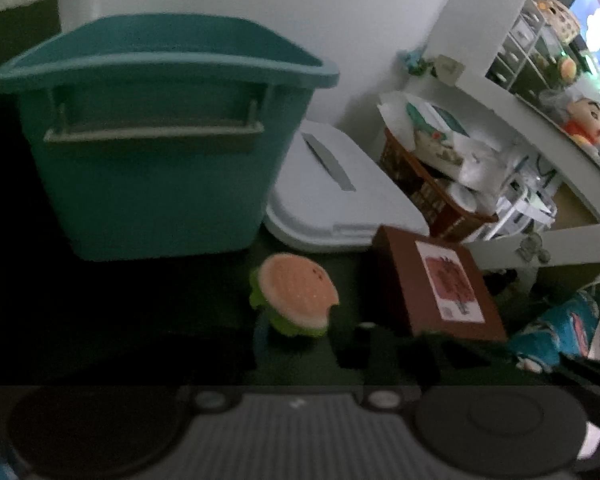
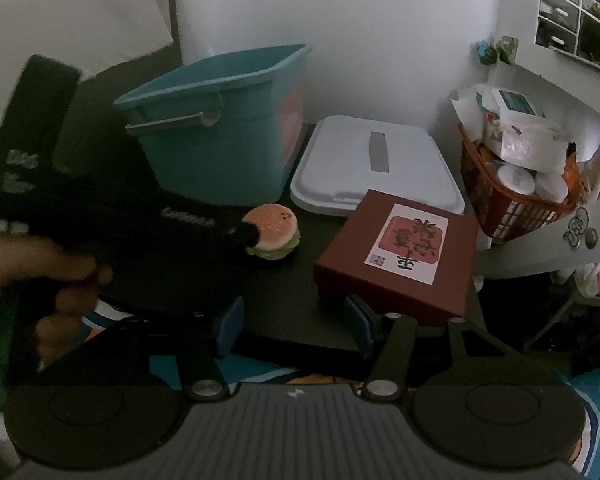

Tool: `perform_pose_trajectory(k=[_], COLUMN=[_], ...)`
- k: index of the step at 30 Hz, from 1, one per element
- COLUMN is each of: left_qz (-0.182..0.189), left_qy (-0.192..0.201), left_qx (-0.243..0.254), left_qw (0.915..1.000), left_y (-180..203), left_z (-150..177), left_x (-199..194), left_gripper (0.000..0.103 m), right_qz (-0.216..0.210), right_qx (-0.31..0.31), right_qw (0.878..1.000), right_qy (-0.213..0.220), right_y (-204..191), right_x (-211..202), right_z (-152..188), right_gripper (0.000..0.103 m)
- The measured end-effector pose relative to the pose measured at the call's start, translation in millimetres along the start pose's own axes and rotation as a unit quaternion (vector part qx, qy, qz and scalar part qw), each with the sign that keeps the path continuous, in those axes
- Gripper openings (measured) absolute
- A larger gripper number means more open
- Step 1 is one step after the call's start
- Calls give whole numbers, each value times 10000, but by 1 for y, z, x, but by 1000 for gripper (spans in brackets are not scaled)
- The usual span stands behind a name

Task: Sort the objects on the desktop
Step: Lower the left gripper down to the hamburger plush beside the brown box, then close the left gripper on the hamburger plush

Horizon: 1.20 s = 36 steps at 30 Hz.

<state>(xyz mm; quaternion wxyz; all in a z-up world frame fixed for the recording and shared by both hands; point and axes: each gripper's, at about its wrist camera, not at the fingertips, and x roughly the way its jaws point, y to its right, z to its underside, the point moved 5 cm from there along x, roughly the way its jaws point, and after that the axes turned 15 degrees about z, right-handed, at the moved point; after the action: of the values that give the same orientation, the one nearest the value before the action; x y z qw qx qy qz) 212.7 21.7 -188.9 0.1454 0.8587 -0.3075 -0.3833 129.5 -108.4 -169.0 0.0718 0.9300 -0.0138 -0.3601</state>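
A dark table [image 2: 284, 280] is filling the middle of the right wrist view. A teal bin [image 2: 220, 136] is standing on it toward the upper left, with a white lid [image 2: 340, 168] lying flat just beside it, right of center. A toy burger [image 2: 274, 230] is sitting in front of the bin near the center. A brown box [image 2: 364, 276] with a white label is lying at lower right, partly covering the lid's near edge.

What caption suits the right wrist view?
Left claw reaching the burger toy beside the teal bin; right claw open.
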Motion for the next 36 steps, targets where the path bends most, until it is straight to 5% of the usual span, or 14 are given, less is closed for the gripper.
perform_pose_trajectory(k=[13,19,21,36], left_qz=[-139,-142,-101,104], left_qy=[-17,-56,-34,-294], left_qx=[180,296,209,-62], left_qw=[9997,9994,9997,9995], left_y=[-12,-13,-15,-7], left_z=[-1,2,1,8], left_x=[26,32,30,18], left_gripper=[78,72,56,51], right_qz=[-198,-251,-230,-27], right_qx=[34,35,16,-130], right_qw=[9997,9995,9995,9998], right_qy=[-170,-199,-196,-159], right_y=[-4,-4,-4,-1], right_x=[11,12,12,16], right_z=[1,3,3,3], right_gripper=[61,61,61,61])
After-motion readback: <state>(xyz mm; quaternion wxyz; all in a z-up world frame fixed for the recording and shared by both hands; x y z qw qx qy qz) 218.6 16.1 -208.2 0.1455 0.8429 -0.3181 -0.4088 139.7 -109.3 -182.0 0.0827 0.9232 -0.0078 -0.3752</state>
